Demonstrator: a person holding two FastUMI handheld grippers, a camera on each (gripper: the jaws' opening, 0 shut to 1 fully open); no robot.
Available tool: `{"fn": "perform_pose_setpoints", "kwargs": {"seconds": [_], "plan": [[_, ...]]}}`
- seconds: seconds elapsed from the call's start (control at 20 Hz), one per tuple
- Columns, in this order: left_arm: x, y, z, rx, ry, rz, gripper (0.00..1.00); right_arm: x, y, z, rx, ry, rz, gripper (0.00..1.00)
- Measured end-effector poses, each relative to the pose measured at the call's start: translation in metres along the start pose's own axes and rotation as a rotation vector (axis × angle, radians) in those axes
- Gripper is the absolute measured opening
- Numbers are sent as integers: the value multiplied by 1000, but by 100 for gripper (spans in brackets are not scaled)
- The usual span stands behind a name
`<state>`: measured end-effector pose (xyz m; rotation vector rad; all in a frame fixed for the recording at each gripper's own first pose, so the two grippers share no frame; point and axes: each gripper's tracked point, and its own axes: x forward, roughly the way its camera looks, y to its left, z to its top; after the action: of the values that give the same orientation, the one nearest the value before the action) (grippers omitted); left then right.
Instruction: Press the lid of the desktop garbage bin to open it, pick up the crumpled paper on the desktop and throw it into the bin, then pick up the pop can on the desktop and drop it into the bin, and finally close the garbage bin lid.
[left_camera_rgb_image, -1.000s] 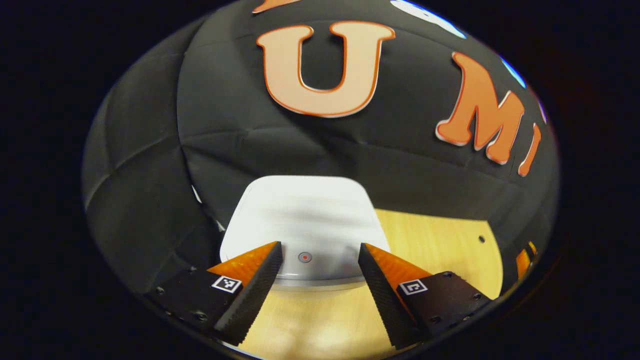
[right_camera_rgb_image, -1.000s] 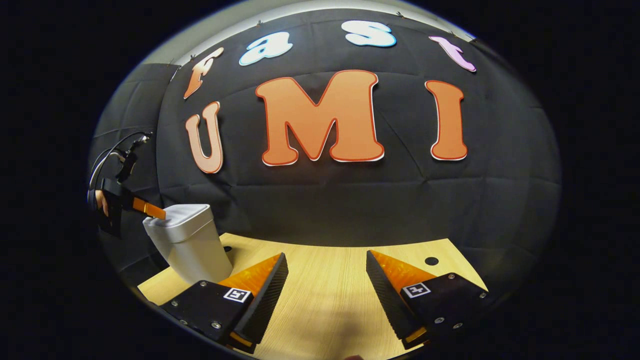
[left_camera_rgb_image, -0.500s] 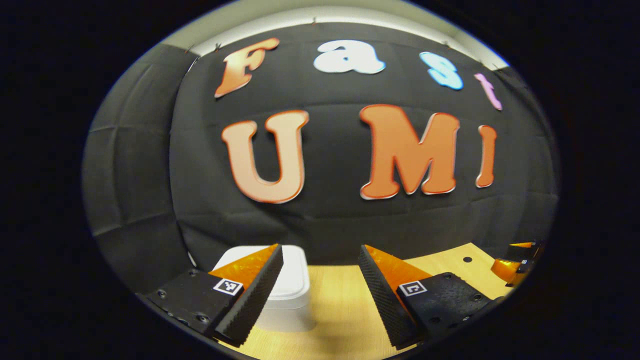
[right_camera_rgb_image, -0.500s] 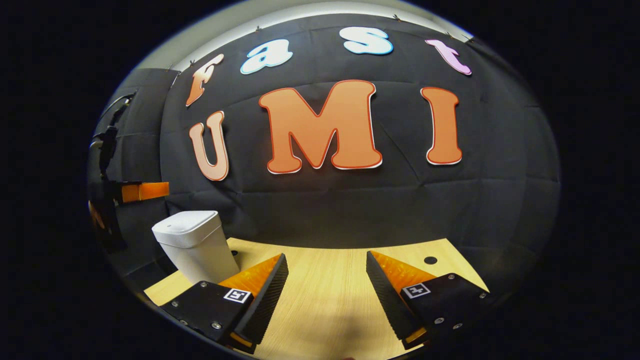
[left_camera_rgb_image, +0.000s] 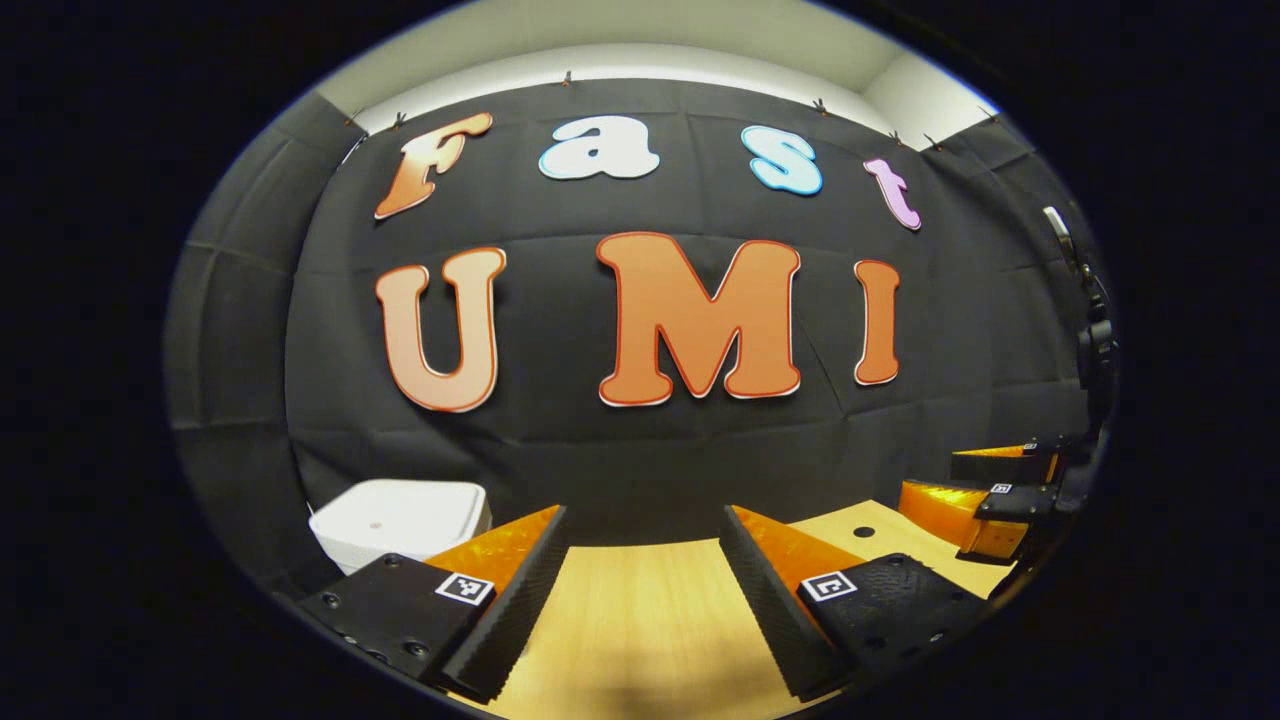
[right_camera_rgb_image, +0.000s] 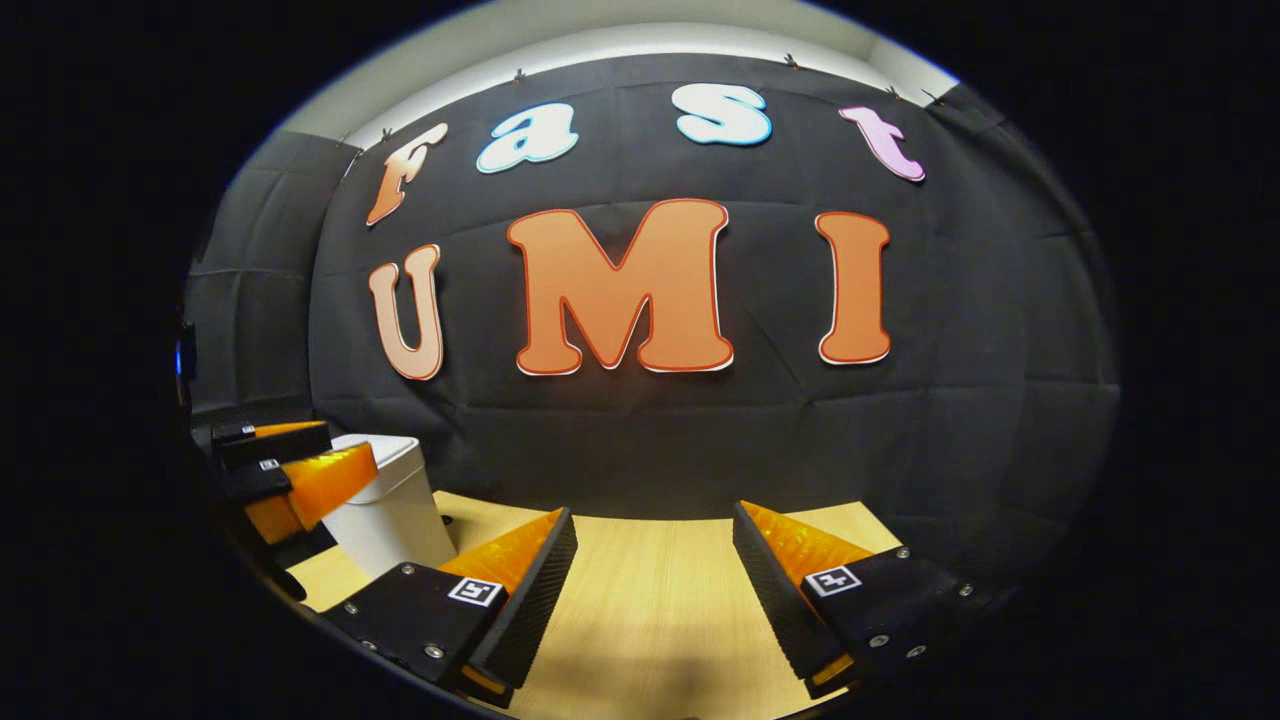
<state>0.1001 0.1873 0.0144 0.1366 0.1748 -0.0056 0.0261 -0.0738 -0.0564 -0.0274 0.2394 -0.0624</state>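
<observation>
Left tongs: your left tongs (left_camera_rgb_image: 640, 580) hang above the counter with the fingers spread wide and nothing between them. In the right gripper view you see them (right_camera_rgb_image: 330, 455) at the far left edge, in front of the bin's upper part; whether they touch it, you cannot tell.

Right tongs: your right tongs (right_camera_rgb_image: 650, 580) are also spread wide and hold nothing, with bare wood showing between the two fingers. In the left gripper view they (left_camera_rgb_image: 925, 480) sit at the far right edge, above the counter.

Garbage bin: the white bin (left_camera_rgb_image: 400, 520) stands on the counter at the lower left of the left gripper view, partly behind your left finger, close to the black cloth wall. In the right gripper view the bin (right_camera_rgb_image: 395, 510) stands at the left end of the counter.

Lid: the lid (left_camera_rgb_image: 395, 512) lies flat and shut on the bin, with a small dot near its front edge.

Counter: the pale wood counter (right_camera_rgb_image: 650, 590) runs up to the cloth wall; a small round hole (left_camera_rgb_image: 862, 531) shows near its right end in the left gripper view.
</observation>
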Motion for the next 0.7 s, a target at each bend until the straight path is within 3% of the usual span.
{"fn": "perform_pose_setpoints", "kwargs": {"seconds": [0.1, 0.15, 0.3, 0.7], "plan": [[5, -1, -12, 21, 32, 5, 95, -6, 2, -10, -5, 18, 6, 94], [4, -4, -20, 6, 47, -1, 100, -11, 4, -14, -8, 23, 13, 94], [-3, -19, -48, -48, 71, -21, 95, -17, 11, -26, -31, 28, 36, 94], [-7, -9, -58, -28, 75, 51, 98, -6, 17, -35, -14, 23, 44, 94]]}}
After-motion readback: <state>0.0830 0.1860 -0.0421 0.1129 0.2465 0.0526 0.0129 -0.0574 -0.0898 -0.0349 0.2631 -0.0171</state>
